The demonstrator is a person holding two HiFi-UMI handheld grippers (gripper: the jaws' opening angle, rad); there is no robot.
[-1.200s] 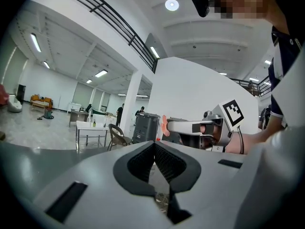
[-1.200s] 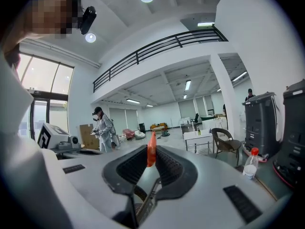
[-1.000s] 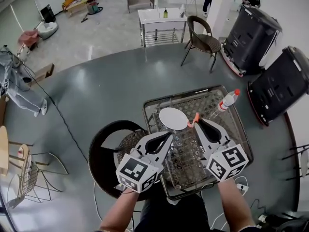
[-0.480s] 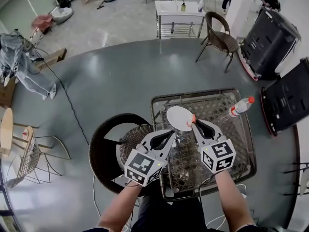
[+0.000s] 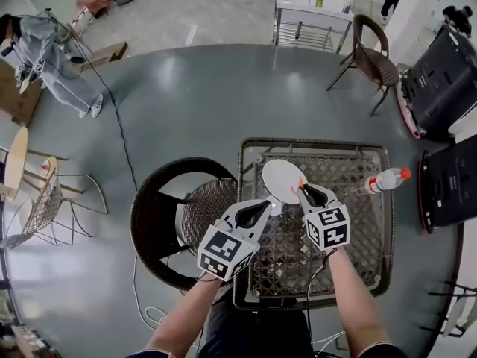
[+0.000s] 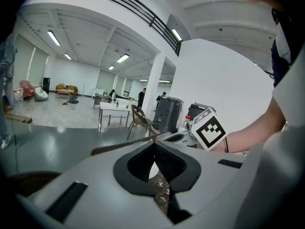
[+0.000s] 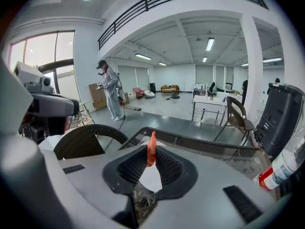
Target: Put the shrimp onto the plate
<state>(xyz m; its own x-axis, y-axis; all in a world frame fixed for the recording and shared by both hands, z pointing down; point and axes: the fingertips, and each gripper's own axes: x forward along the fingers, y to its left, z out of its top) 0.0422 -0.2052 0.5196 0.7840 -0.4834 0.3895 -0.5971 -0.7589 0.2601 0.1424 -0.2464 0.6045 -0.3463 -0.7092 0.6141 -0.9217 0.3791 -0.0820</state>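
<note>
- Clamping the shrimp (image 7: 151, 149), the right claw (image 7: 150, 163) shows it upright in its own view — long axis vertical, thin end pointing up.
- Head view alone places that shrimp at the right rim of the white plate (image 5: 279, 177) on the wicker surface (image 5: 350, 222).
- Left claw (image 6: 154, 149) — tips together, empty, just beside the plate.

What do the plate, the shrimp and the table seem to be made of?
Plate: plain white and smooth, maybe ceramic or plastic; I cannot tell which. Shrimp: uniform orange, slightly glossy, likely a plastic toy. Table: dark woven wicker rim, with the weave showing under what looks like a glass top.
</note>
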